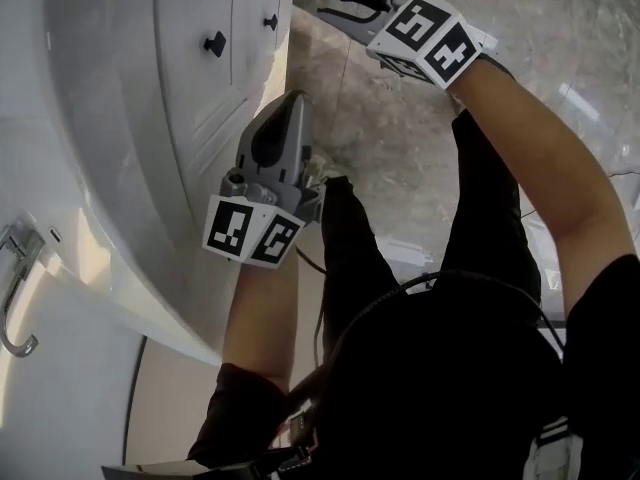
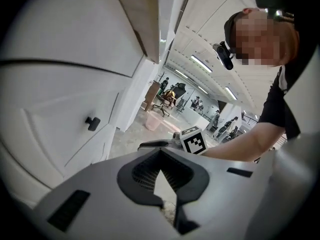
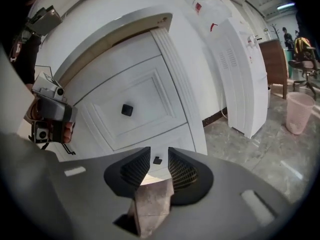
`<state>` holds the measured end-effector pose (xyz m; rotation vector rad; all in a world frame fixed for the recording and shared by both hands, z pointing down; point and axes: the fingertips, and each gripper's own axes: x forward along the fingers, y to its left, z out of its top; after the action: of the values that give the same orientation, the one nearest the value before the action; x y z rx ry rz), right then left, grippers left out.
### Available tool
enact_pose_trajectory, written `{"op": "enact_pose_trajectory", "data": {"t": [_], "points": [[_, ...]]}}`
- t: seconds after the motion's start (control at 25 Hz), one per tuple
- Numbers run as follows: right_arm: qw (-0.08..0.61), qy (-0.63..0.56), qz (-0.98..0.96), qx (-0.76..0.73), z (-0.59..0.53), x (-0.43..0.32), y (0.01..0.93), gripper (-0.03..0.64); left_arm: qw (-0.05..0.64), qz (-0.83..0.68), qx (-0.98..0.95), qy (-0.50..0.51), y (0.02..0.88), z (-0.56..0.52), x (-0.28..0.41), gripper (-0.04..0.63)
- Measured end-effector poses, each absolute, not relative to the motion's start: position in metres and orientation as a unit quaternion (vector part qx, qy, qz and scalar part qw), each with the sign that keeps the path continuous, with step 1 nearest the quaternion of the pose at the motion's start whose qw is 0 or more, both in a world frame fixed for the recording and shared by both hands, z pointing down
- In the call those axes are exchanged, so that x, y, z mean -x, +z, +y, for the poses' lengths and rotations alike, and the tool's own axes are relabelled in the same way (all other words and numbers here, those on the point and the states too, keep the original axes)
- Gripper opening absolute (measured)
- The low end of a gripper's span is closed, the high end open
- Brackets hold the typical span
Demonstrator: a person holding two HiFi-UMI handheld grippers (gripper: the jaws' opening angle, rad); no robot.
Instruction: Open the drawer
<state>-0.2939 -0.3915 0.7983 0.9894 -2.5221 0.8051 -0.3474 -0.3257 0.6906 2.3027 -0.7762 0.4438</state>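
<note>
white drawer front [image 3: 150, 91] w/ black knob [image 3: 127, 110] sits shut, ahead of right gripper [image 3: 159, 156]. its jaws are apart & empty, w/ a lower knob [image 3: 157, 160] seen thru the gap, untouched. left gripper [image 2: 161, 152] has jaws together, nothing btwn, beside the cabinet [image 1: 120, 118].

Lower cabinet panel [image 3: 162, 167]: mostly hidden behind right gripper [image 3: 159, 154] body; only small dark knob [image 3: 157, 160] shows between parted jaws.
Right gripper, just beyond closed jaws of left gripper [image 2: 160, 151]: underside hidden behind left gripper body.
Distant people [image 2: 220, 116], far beyond left gripper: too small to tell.
Wall hook [image 1: 15, 298], well left of left gripper: partly cut by picture edge.
</note>
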Motion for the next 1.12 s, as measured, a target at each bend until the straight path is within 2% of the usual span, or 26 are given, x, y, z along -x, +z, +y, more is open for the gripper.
{"op": "enact_pose_trajectory", "data": {"t": [0.64,1.12], "points": [[0.1,0.349,-0.884,-0.295,-0.393,0.378,0.93,0.145,0.335,-0.311,-0.869,0.191,0.816,-0.323,0.372,-0.009],[0.036,0.376,-0.882,-0.282,-0.431,0.418,0.953,0.163,0.323,-0.334,-0.865,0.19,0.855,-0.325,0.391,-0.009]]}}
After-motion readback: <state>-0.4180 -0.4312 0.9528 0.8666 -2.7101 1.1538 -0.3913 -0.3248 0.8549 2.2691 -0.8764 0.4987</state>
